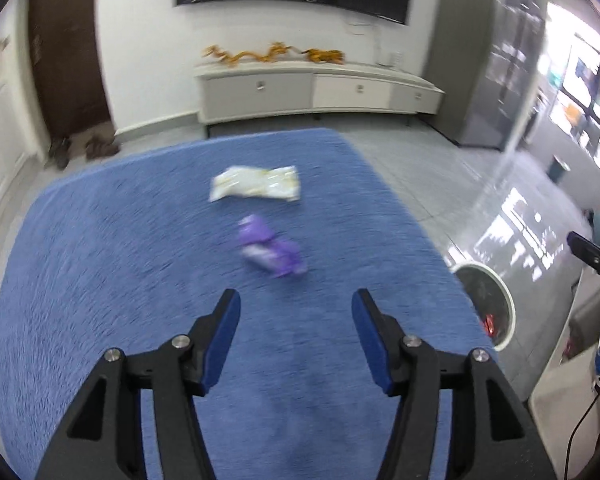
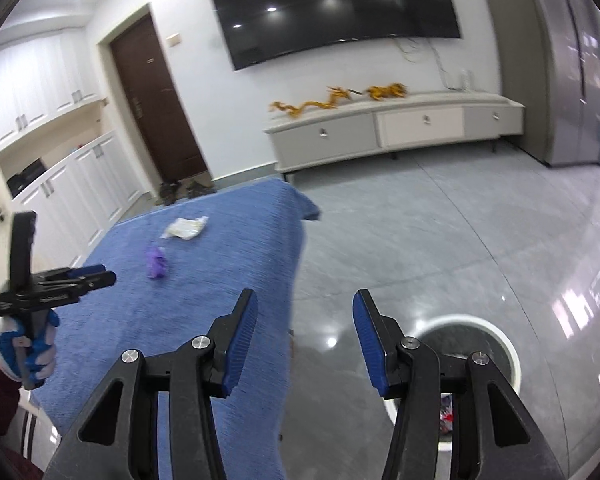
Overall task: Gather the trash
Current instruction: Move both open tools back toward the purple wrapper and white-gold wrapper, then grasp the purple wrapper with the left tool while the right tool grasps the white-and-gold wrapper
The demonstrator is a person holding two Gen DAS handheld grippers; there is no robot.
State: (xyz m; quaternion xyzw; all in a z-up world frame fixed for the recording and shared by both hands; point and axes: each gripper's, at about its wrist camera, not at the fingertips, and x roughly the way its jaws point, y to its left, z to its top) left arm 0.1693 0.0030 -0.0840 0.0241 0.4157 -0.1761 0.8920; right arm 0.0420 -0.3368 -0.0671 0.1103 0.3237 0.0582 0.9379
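**Two wrappers left on the blue cloth, both grippers empty**

While the blue cloth (image 1: 140,260) is spread wide beneath and ahead of the left gripper (image 1: 296,304), the grey tiled floor (image 2: 440,220) is seen past its far edge and under the right gripper (image 2: 305,304). A white-rimmed trash bin (image 2: 500,344) is placed just behind the right-hand finger of the right gripper, with scraps visible inside. On the cloth, a white wrapper (image 1: 256,183) is found well ahead of the left fingers, and a smaller purple wrapper (image 1: 270,249) is found nearer, just beyond the fingertips and roughly in line with the gap. The jaws of both grippers are held apart, and nothing is caught between them. A gloved hand (image 2: 28,344) is wrapped around the left gripper's handle.
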